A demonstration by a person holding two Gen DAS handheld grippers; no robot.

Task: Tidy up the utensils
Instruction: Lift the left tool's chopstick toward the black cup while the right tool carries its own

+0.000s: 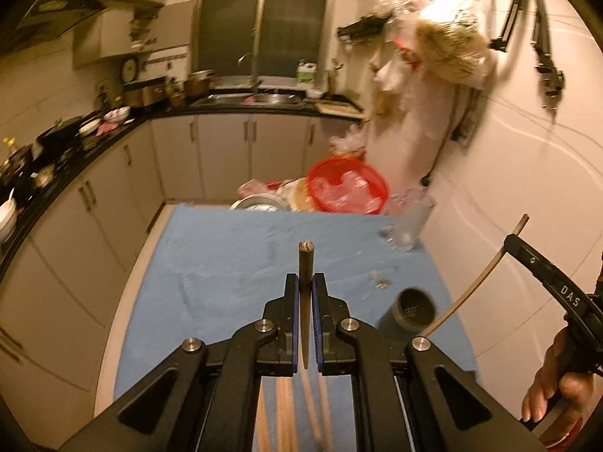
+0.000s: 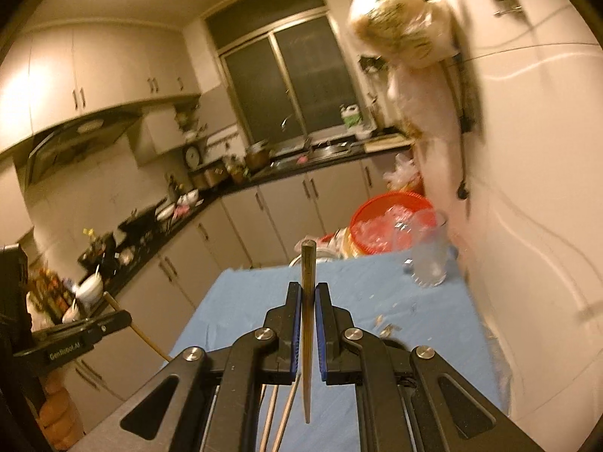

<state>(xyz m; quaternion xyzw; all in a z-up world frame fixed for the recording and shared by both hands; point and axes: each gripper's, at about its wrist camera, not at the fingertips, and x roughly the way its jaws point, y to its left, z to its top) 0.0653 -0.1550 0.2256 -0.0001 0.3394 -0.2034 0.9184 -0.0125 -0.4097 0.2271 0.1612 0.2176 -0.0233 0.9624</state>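
A: Any writing you can read?

B: Two bits. In the left wrist view the right gripper comes in at three o'clock with "DAS" in white on its black arm. In the right wrist view the left gripper sits at nine o'clock, its arm marked "GenRobot.AI".

A: What surrounds them?

B: A blue cloth covers the table. At its far end, about one o'clock, a red basket holds clear plastic, a clear glass just right of it against the wall. A grey cylindrical holder, open top showing, stands on the cloth at four o'clock from the left fingers. Small scraps lie near it. Loose pale chopsticks lie on the cloth under the right gripper, blurred.

A: And the grips?

B: Both clamp tight. The left gripper's jaws pinch a dark chopstick that pokes out toward twelve o'clock. The right gripper's jaws pinch its own chopstick the same way. A hand wraps the right gripper's handle at four o'clock.
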